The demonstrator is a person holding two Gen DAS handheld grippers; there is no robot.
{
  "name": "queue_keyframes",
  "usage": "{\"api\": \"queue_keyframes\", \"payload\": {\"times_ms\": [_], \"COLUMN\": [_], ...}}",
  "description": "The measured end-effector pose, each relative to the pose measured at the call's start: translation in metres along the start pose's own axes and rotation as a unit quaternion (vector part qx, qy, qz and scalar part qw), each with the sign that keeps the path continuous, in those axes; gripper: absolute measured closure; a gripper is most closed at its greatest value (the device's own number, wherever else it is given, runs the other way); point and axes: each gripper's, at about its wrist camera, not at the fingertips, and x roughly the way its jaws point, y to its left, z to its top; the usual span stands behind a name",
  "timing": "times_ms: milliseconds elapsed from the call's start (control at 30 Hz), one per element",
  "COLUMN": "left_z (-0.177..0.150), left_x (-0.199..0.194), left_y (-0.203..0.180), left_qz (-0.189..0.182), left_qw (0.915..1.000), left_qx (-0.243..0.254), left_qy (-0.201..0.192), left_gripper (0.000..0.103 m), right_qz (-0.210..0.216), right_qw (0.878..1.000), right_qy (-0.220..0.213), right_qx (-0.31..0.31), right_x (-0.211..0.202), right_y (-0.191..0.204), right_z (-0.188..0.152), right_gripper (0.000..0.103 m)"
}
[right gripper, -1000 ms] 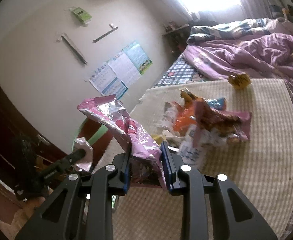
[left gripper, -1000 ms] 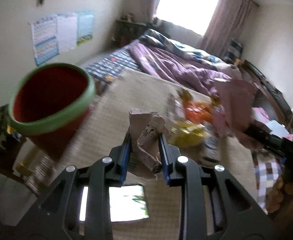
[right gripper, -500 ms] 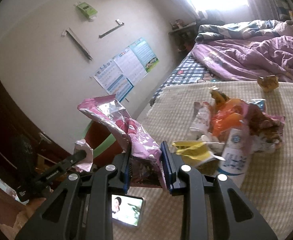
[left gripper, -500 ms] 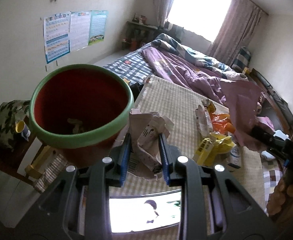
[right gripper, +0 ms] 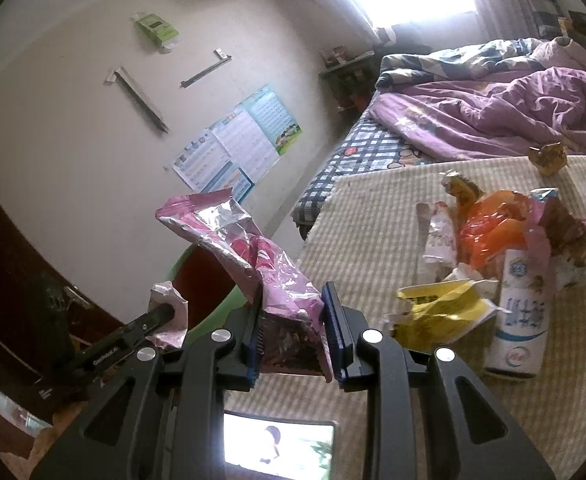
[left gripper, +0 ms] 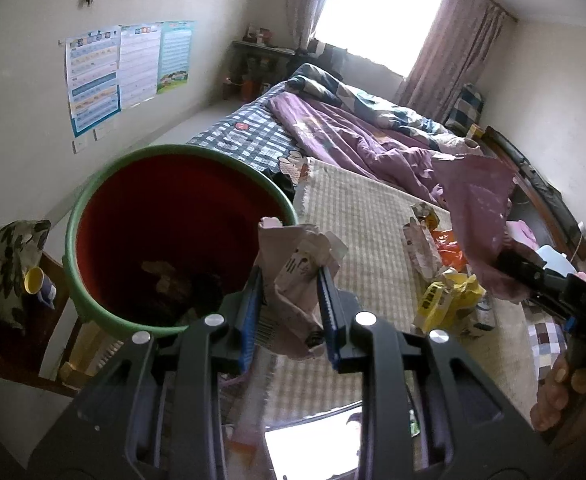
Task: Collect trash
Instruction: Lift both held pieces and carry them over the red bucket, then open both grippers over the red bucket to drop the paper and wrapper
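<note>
My left claw (left gripper: 289,300) is clenched on a crumpled pale paper wrapper (left gripper: 299,280), which sticks up between the blue pads right at the near rim of the red bin with the green rim (left gripper: 93,208); some scraps already lie on the bin's bottom. My right claw (right gripper: 295,332) is clenched on a pink foil snack bag (right gripper: 253,256), its torn silver-lined top rising up and to the left, with the bin's green edge (right gripper: 197,320) showing just behind it. The remaining trash sits in a heap on the checked beige mat (right gripper: 373,240): a yellow wrapper (right gripper: 441,316), an orange plastic bag (right gripper: 493,236) and a white-and-blue bottle (right gripper: 521,312) standing upright beside them, with a small gold wrapper (right gripper: 549,156) well apart at the mat's far edge. A lit phone screen (right gripper: 277,444) lies on the mat below my right claw.
</note>
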Motion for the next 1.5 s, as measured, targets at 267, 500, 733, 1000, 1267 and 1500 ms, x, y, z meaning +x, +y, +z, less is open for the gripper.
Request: {"api": "queue_keyframes", "payload": {"times_ms": [267,500,733,1000,1267,1500], "left_z": [0.009,0.014,0.017,0.021,0.024,0.023], "left_x": [-0.001,0.003,0.005,0.007,0.014,0.023], "left_y": [0.022,0.039,0.05,0.064,0.074,0.079], "left_qz": [-0.014,-0.016,-0.015,-0.01,-0.001,0.008], "left_qw": [0.9999,0.9999,0.9999,0.9999,0.9999,0.9999], "left_qx": [0.004,0.001,0.0,-0.007,-0.01,-0.009], "left_qy": [-0.002,-0.006,-0.003,-0.004,0.0,0.01], "left_gripper": [0.077,0.077,0.077,0.077,0.077,0.077], "right_qz": [-0.012,-0.025,-0.029,-0.025,-0.022,-0.027], "right_qw": [1.0,1.0,0.999,0.999,0.999,0.999], "right_qy": [-0.006,-0.012,-0.012,-0.002,0.011,0.021], "right_qx": [0.0,-0.001,-0.008,-0.025,-0.03,-0.032], "right_x": [0.015,0.019,0.03,0.049,0.067,0.081], "right_y": [0.019,0.032,0.045,0.058,0.063,0.068], "right_z": [0.0,0.002,0.005,0.012,0.012,0.011], "right_gripper": [0.076,0.075,0.075,0.075,0.075,0.075]}}
